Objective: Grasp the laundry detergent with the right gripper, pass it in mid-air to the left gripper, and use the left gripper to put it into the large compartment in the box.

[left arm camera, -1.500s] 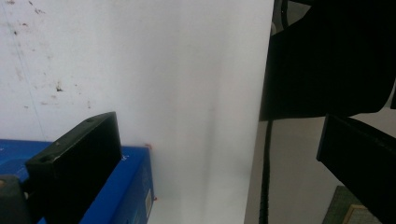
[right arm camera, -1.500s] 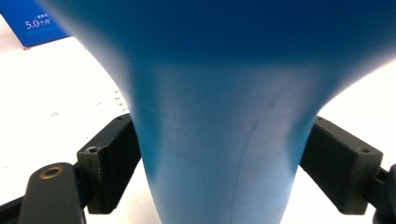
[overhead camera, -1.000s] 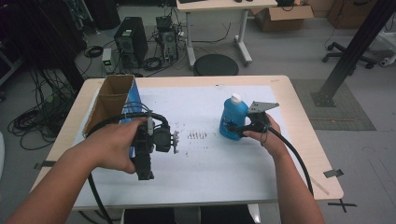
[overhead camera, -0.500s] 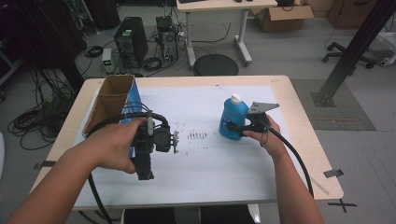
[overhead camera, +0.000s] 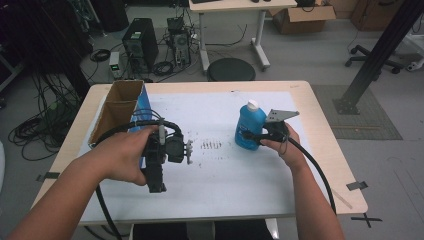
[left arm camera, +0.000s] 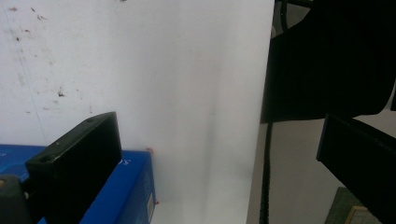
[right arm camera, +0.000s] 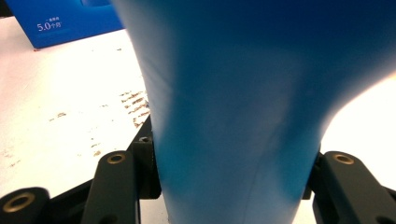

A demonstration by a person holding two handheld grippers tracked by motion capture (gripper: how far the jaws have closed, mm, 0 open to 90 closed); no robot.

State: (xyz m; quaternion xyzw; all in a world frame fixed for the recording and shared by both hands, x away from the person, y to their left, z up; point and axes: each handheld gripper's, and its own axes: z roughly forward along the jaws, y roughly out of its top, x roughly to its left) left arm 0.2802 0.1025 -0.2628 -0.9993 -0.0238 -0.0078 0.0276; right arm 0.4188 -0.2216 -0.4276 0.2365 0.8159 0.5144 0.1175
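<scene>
Blue bottle stands right of centre on the surface, unmoved this past second, clamped by the right gripper; the left gripper still hangs open, so lifting seems next.

White print reading "5.0" followed by small characters stands on the side of the blue box, at the top left corner of the right gripper view. The characters after the number are too small to make out. The lettering on the same box in the left gripper view is cut off and unreadable.
</scene>
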